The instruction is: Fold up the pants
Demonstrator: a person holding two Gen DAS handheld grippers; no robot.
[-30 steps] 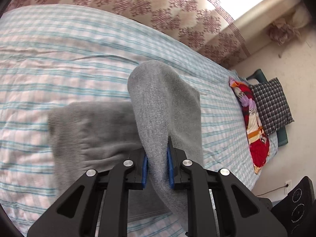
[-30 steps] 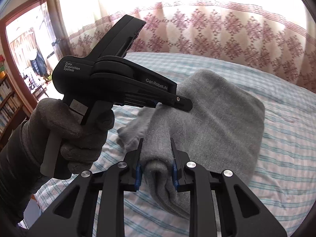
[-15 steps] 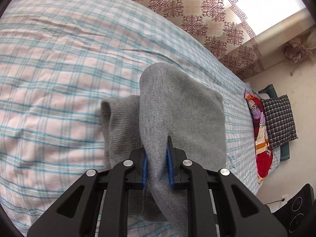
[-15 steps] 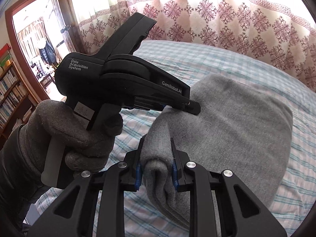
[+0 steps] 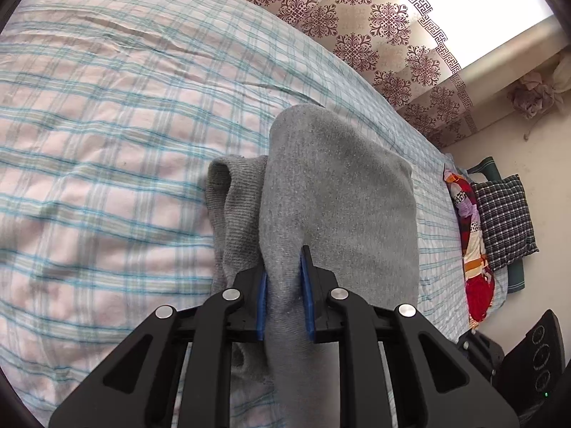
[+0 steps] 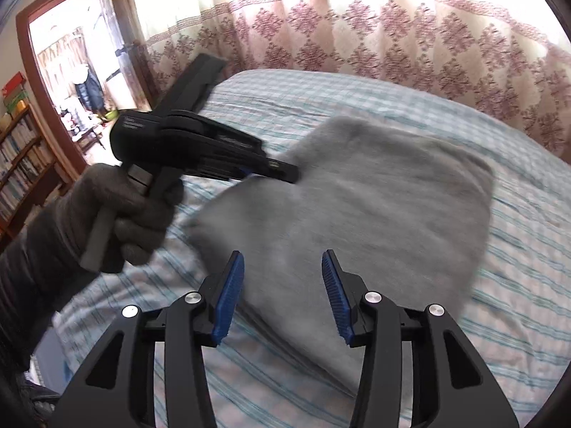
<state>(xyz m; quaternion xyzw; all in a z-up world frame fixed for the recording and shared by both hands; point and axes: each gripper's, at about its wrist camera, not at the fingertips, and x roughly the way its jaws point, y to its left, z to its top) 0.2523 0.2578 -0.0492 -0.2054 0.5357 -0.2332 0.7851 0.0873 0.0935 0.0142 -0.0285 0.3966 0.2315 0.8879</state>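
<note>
The grey pants lie folded on the checked bedsheet. My left gripper is shut on a raised fold of the grey cloth at its near edge. In the right wrist view the pants lie as a folded grey pad on the bed. My right gripper is open and empty just above their near edge. The left gripper, held by a gloved hand, pinches the pants' left corner in that view.
A patterned curtain hangs behind the bed. A colourful cloth and a checked pillow lie at the bed's right end. A doorway and bookshelf are to the left.
My right gripper has opened and let go of the pants' edge. The left gripper still holds its fold, and the lower layer has bunched closer beneath it.
</note>
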